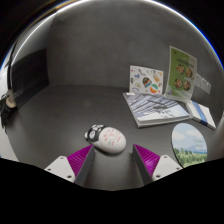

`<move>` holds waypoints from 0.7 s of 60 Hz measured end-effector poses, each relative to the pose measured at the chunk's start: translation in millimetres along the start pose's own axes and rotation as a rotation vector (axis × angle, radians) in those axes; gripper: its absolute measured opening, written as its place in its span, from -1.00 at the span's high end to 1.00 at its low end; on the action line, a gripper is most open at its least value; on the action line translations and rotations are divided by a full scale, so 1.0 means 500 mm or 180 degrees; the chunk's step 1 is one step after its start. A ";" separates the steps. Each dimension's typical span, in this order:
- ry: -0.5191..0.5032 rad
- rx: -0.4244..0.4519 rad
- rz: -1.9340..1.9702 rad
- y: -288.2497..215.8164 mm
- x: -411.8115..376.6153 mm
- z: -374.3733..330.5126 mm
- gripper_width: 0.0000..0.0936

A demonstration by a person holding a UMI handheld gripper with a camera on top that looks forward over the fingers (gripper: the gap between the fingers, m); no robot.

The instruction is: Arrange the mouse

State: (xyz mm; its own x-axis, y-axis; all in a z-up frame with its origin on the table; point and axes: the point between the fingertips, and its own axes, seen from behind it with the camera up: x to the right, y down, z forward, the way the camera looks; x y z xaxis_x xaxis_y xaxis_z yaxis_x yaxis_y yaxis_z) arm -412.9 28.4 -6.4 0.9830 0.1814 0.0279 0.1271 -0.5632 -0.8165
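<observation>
Dark desk (70,105) spreads ahead. At 2 o'clock, 1 stack of printed papers (165,100). 1 white mouse (108,138) sits at 12 o'clock, just beyond my fingers (75,160), which stand wide, holding nothing. It looks light, rigid, smooth-shelled; I'd pinch its 2 flanks.

A small mouse (108,139) is seen lying flat on the dark table (70,110). Its rounded body is white or pale grey, with a darker patterned patch at its far left end. It is placed just ahead of the fingers, roughly between them, untouched by either.
</observation>
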 end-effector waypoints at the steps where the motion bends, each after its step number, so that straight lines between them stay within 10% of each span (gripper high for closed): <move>1: 0.0005 -0.0021 0.0030 -0.005 0.001 0.008 -0.75; 15: 0.0043 -0.0135 0.0217 -0.076 0.002 0.114 -0.76; 19: 0.0107 -0.0139 0.0239 -0.084 0.001 0.130 -0.25; 32: 0.0277 -0.0191 0.0353 -0.088 -0.028 0.114 0.07; 42: 0.0411 0.0427 0.0240 -0.260 0.021 -0.011 0.08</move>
State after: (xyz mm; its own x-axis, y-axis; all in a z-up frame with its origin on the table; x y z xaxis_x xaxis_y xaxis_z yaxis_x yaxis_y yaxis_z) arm -418.5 98.8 103.1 0.9990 0.0331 0.0304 0.0422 -0.4574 -0.8883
